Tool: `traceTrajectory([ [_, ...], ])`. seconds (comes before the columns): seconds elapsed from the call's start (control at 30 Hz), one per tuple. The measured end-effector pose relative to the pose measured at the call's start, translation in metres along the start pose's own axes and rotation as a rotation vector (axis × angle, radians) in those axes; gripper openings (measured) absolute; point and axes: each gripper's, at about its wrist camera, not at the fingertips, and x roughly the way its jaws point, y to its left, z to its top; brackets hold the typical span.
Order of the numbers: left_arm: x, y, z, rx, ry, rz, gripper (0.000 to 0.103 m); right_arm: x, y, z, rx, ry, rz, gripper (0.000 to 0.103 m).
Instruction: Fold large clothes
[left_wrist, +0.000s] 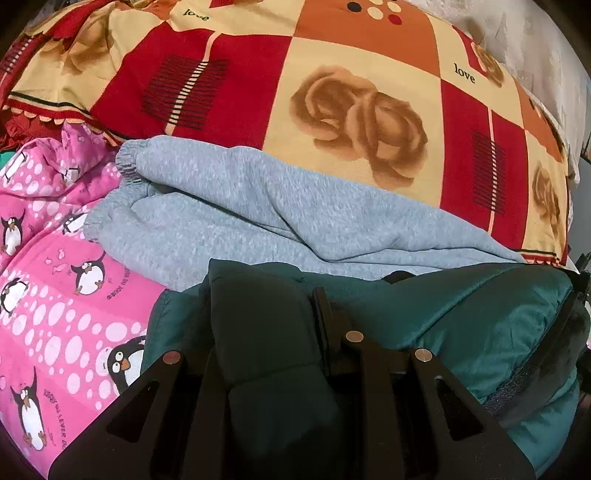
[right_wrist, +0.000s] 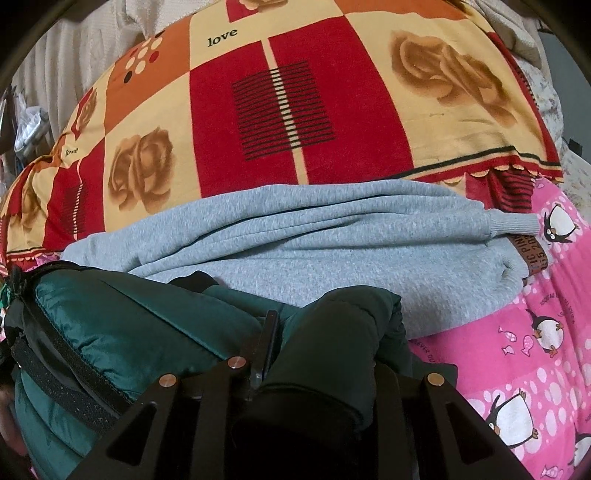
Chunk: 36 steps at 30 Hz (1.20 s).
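Green padded jacket (left_wrist: 461, 317) lies bunched directly under and ahead of both tools, its shiny quilted cloth filling the near part of each wrist view. The left tool (left_wrist: 273, 317) is clamped on a dark fold of this jacket: the fold runs up between its two black fingers (left_wrist: 325, 325), and the rest of the jacket spreads away to that tool's right, where a dark strap-like band crosses its edge. The right tool (right_wrist: 321, 332) likewise has a thick dark fold of the jacket between its fingers (right_wrist: 267, 339); its jaws are easing apart by a small amount, yet the fold sits tight in the narrow gap, and the jacket's bulk lies to that tool's left. Just beyond the jacket, in front of both tools and touching its far edge, rests a folded grey sweatshirt (left_wrist: 258, 214), with its ribbed cuffs toward the left tool's left and toward the right tool's right, where a brown label shows at the hem. Underneath, on the outer side of each tool, lies a pink sheet (left_wrist: 55, 314) printed with penguins and white dots. Farther ahead, past the sweatshirt, spreads a red, orange and cream blanket (left_wrist: 351, 110) with roses and the word "love".
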Motion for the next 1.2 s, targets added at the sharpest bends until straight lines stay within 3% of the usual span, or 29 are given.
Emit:
traceTrajectory([
  [0.9,0.000,0.002,-0.001,-0.007,0.001,-0.011,0.019,-0.002,-0.002,-0.002,0.028,-0.004,0.020,0.023],
  [1.2,-0.010,0.001,0.013,-0.015,0.100,-0.031,0.020,-0.023,-0.004,0.004,0.050,0.055,0.032,0.036],
])
